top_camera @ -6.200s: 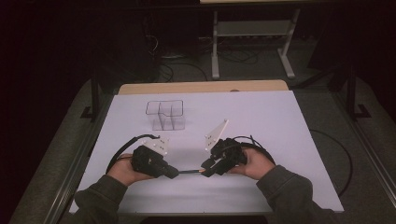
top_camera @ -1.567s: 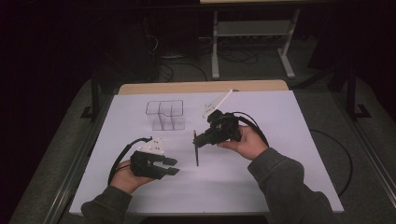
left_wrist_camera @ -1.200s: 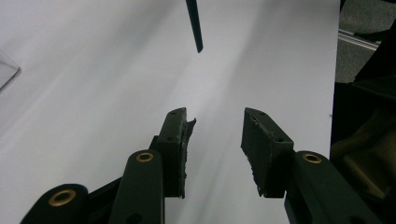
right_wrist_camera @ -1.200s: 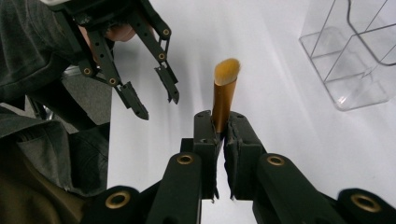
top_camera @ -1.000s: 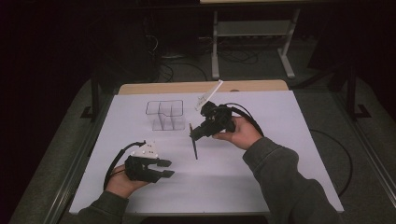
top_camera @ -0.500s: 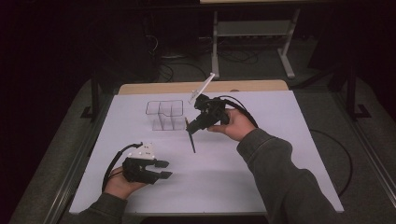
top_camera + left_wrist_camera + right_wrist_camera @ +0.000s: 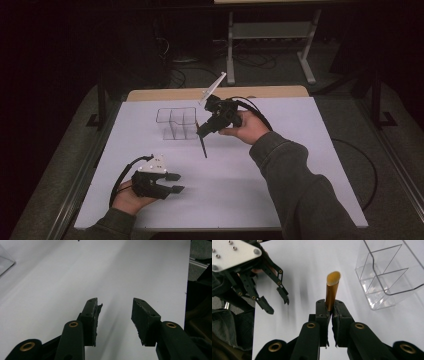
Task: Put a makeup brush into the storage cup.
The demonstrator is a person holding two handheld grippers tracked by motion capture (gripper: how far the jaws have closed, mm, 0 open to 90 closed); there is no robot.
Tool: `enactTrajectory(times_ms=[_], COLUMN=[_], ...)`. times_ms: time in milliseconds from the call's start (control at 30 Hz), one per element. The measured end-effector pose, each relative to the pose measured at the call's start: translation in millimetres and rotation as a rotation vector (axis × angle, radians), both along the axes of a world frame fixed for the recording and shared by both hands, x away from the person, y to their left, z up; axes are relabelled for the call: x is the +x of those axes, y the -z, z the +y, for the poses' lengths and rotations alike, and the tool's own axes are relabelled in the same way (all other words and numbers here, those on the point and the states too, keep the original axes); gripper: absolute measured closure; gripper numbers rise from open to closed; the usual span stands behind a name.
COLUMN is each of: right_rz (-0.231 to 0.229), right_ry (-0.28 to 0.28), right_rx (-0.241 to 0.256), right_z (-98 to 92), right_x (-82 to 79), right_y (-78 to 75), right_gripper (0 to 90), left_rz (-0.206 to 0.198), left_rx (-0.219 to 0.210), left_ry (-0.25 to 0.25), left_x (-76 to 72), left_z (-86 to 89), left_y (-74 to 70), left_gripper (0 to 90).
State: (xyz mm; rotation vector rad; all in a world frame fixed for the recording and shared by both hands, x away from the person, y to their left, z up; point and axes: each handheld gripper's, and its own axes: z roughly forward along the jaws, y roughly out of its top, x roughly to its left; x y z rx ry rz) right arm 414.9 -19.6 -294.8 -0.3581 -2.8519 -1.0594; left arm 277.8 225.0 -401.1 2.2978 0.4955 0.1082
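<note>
So you've already got the makeup brush (image 7: 332, 289) clamped in your right claw (image 7: 204, 131), and it's up off the bench (image 7: 260, 200), hanging in the air just in front of the clear divided organizer (image 7: 176, 124) that sits toward the far edge, left of center. I'd call the pickup done; what's left looks like carrying it over the rim and dropping it into one of the compartments, none of which has anything in it as far as I can tell. Orientation-wise, in the high view the brush's long axis runs close to vertical, tilted a little, with the dark handle end pointing down at the bench and toward the near edge. In the right gripper view the gold ferrule and tan bristle tip stick out past the jaws, so you're gripping it near the head. Your left claw (image 7: 174, 182) is parked near the near-left corner, jaws spread apart with nothing between them.
</note>
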Motion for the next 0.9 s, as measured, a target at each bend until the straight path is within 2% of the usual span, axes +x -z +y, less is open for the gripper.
enactTrajectory(times_ms=[100, 167, 600, 767, 900], right_rz=[0.001, 0.001, -0.016, -0.024, -0.028], right_ry=[0.001, 0.006, 0.024, 0.029, 0.033], right_rx=[-0.001, -0.001, 0.004, 0.005, 0.003], right_z=[1.3, 2.2, 11.3, 17.5, 23.7], right_x=[4.2, 6.6, 24.1, 33.8, 41.2], right_y=[-1.3, -2.1, -12.4, -16.9, -20.8], right_gripper=[82.8, 82.8, 82.8, 82.8, 82.8], left_rz=[0.004, 0.000, 0.003, 0.001, -0.004], left_rx=[-0.006, 0.008, -0.001, 0.009, -0.001], left_ry=[-0.005, -0.005, -0.015, -0.015, -0.020], left_x=[-0.6, -0.4, -0.1, 0.0, -0.1], left_z=[0.0, 0.7, 4.9, 6.6, 10.0], left_y=[1.2, 1.4, 2.9, 2.9, 2.6], left_gripper=[55.8, 55.6, 54.5, 54.1, 53.6])
